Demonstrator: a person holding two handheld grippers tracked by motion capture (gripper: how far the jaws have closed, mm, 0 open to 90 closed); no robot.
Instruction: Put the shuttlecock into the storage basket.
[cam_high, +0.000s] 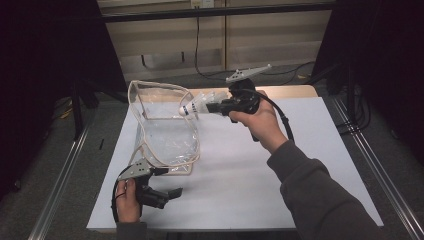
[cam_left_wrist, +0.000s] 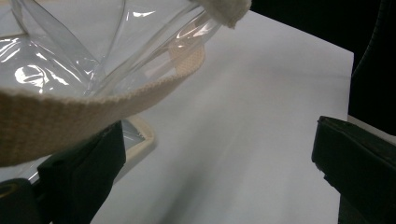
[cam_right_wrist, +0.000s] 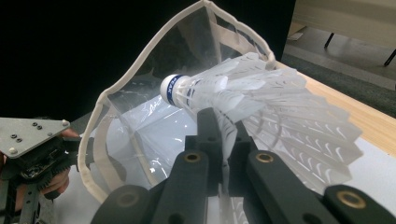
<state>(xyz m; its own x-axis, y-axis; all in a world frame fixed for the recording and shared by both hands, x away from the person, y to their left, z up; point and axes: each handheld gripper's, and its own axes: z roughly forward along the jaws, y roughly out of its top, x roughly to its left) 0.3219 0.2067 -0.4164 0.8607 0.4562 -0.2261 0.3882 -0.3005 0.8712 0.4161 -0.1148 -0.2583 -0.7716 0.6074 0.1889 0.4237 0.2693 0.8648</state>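
The right gripper (cam_high: 218, 107) is up off the table, jaws pinched tight on the feathers of a white shuttlecock (cam_high: 196, 106), cork nose pointing at the open mouth of the clear bag (cam_high: 165, 135). In the right gripper view the shuttlecock (cam_right_wrist: 243, 100) sits just short of the bag's cloth-edged rim (cam_right_wrist: 140, 70), the cork with its blue band leading the way.

Down at the near corner, the left gripper (cam_high: 162, 182) waits low on the white table (cam_high: 280, 165). Its jaws stand wide apart; the left one lies right against the bag's woven strap (cam_left_wrist: 70, 109), though whether it presses on it I cannot tell. Nothing is clamped between them, so the bag looks to be standing under its own stiffness.

So the step in hand, as I read it, is dropping the shuttlecock into the bag. To do it well: keep the nose aimed at the middle of the opening, well clear of the rim, because a soft bag like this may fold or tip if nudged. Carry the feathers past the rim before letting go, so the skirt does not catch on the edge. Ease the grip off gently; those feathers are thin and already squeezed. And the left gripper would do well to steady that strap, so the mouth holds open while the shuttlecock goes in.
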